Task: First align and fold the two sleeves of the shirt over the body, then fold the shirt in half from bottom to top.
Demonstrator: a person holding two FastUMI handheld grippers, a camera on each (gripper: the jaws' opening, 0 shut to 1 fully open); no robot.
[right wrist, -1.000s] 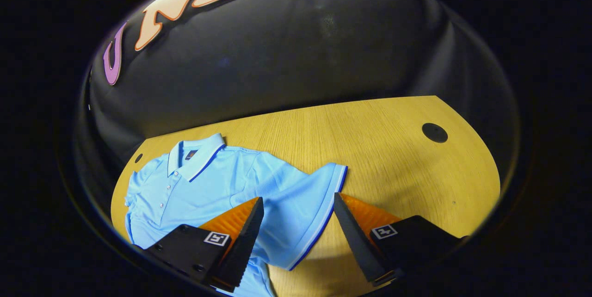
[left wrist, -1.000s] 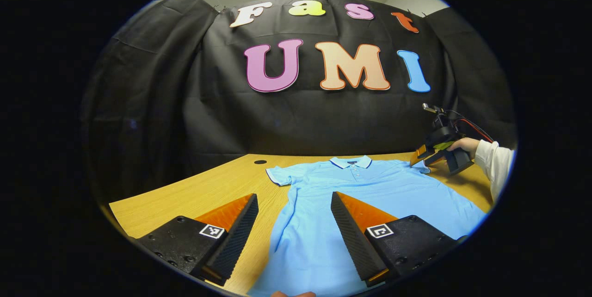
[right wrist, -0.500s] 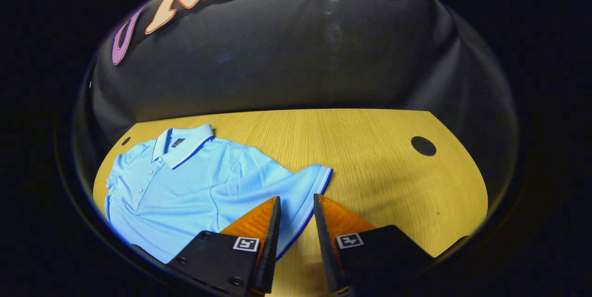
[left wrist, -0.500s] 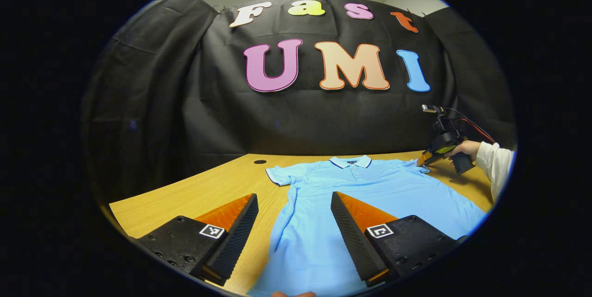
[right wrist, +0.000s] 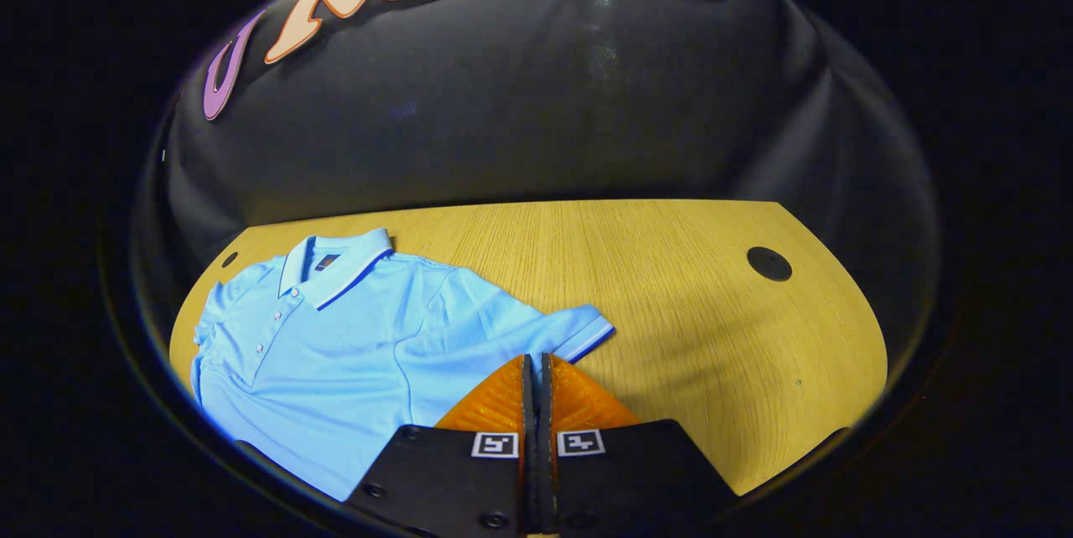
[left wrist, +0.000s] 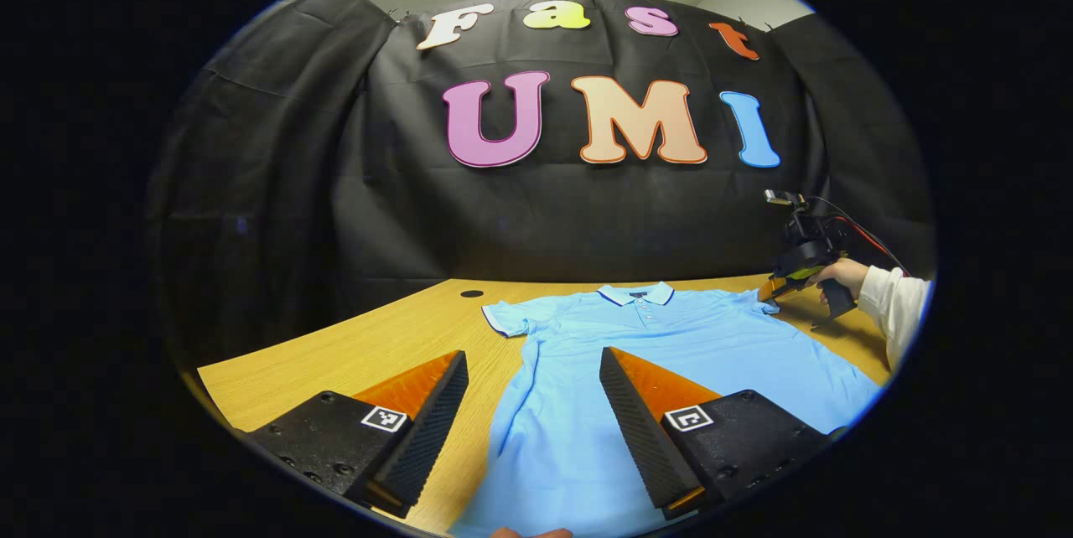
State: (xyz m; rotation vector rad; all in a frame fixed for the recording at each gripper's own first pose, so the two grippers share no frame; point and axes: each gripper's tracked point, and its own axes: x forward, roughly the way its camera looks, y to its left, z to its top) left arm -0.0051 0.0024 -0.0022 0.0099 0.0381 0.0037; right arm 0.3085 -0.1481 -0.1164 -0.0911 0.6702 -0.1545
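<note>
A light blue polo shirt [left wrist: 671,337] lies flat, face up, on the wooden table [left wrist: 377,337], collar toward the booth wall. My left gripper [left wrist: 533,370] is open near the shirt's lower left side, nothing between its fingers. In the right gripper view the shirt [right wrist: 352,328] spreads to the left and its short sleeve [right wrist: 553,328] reaches my right gripper [right wrist: 535,360], whose fingers are pressed together on the sleeve's hem. The left gripper view shows that right gripper [left wrist: 773,292] at the far right, at the sleeve, held by a hand [left wrist: 838,271] in a white cuff. The other sleeve [left wrist: 507,318] lies spread out.
The table [right wrist: 687,287] has a dark round hole [right wrist: 769,263] to the right of the shirt and another hole [left wrist: 472,293] beyond the left sleeve. Black cloth closes off the back and sides. Bare wood lies right of the held sleeve.
My right gripper has come down onto the sleeve's hem and shut from wide open onto it. The left gripper has stayed still and open.
</note>
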